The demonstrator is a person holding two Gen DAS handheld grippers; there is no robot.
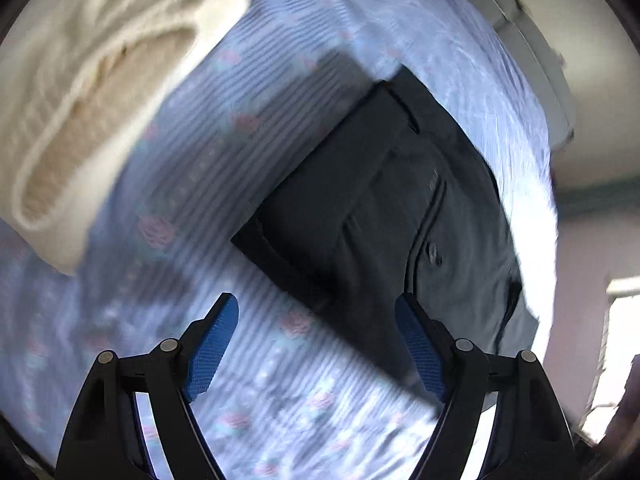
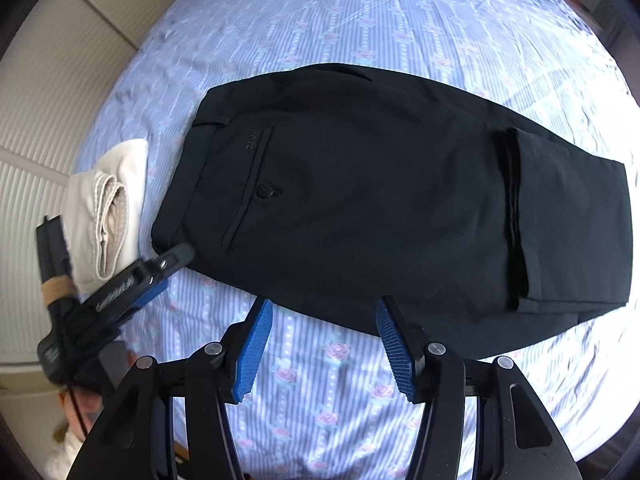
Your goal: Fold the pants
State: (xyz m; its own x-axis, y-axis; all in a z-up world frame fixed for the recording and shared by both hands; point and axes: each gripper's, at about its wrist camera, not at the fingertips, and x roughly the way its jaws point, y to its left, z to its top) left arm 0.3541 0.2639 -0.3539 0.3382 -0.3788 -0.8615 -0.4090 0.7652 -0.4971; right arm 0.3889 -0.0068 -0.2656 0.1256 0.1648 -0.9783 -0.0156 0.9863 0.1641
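Black pants [image 2: 360, 200] lie flat and partly folded on the bed, waistband and buttoned back pocket at the left, leg ends turned back on top at the right. In the left wrist view the black pants [image 1: 380, 216] run diagonally across the middle. My left gripper [image 1: 316, 312] hovers open above the sheet at the pants' waistband corner, nothing between its blue pads. The same left gripper [image 2: 172, 260] shows in the right wrist view beside the waistband corner. My right gripper [image 2: 324, 312] stands open over the pants' near edge, its jaws empty.
Folded cream pants [image 2: 108, 212] lie left of the black ones; in the left wrist view the cream pants [image 1: 96, 96] fill the upper left. The blue striped, rose-printed sheet [image 2: 332, 392] covers the bed. A pale slatted wall [image 2: 44, 100] borders the bed.
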